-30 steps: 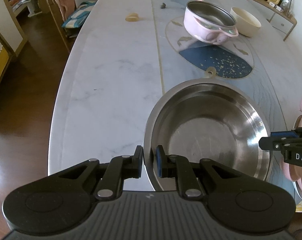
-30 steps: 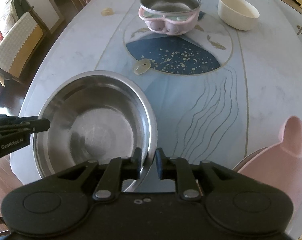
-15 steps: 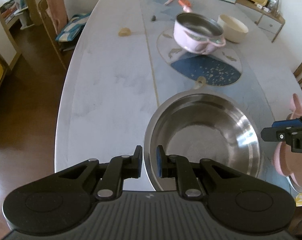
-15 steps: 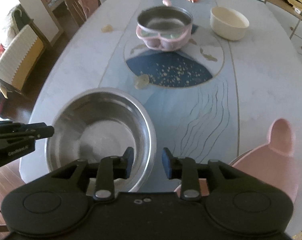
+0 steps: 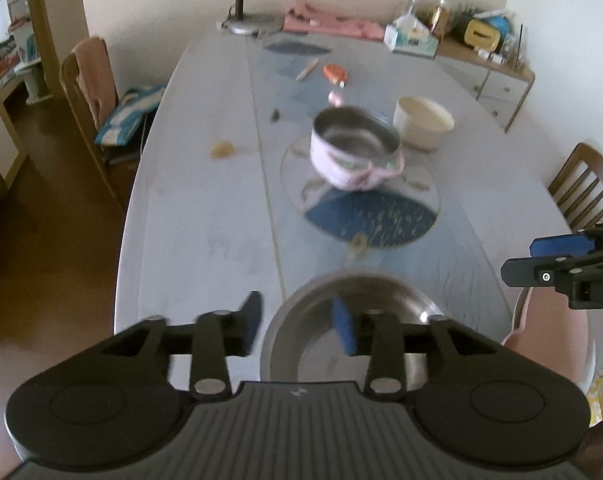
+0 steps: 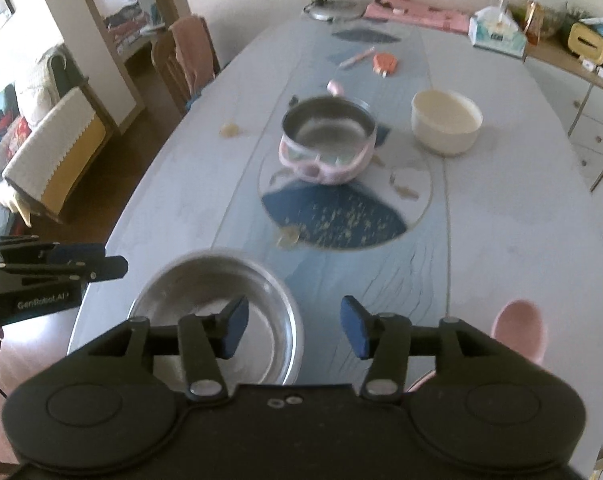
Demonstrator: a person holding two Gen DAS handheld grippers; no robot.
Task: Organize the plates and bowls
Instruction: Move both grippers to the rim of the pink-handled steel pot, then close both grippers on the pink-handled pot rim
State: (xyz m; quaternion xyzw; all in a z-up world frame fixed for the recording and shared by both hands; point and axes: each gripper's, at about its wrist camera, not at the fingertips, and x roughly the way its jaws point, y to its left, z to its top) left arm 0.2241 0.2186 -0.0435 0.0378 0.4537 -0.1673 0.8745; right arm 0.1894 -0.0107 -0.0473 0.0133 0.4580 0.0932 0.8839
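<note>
- Since the earlier frames: both claws have let go of the rim of the large round stainless-steel bowl and lifted clear; their jaws have just been opening. View now takes in the far end of the desk.
- Left claw: about half open, holding nothing. The steel bowl's left rim lies below the gap, not pinched.
- Right claw: about half open, empty; the bowl's right rim sits beneath its left pad.
- Steel bowl rests on the desk at 6 o'clock, near the front edge. Pink-walled, steel-lined handled bowl at 12 o'clock on the round blue mat; cream round bowl at 1 o'clock, apart from it. Pink eared plate at 4 o'clock.
- Risks (judgement): frames are motion-blurred, so positions are rough. The steel bowl sits close to the desk edge; a low claw on the next reach could clip its rim and slide it off. Smooth steel rims may slip from narrow pads.
</note>
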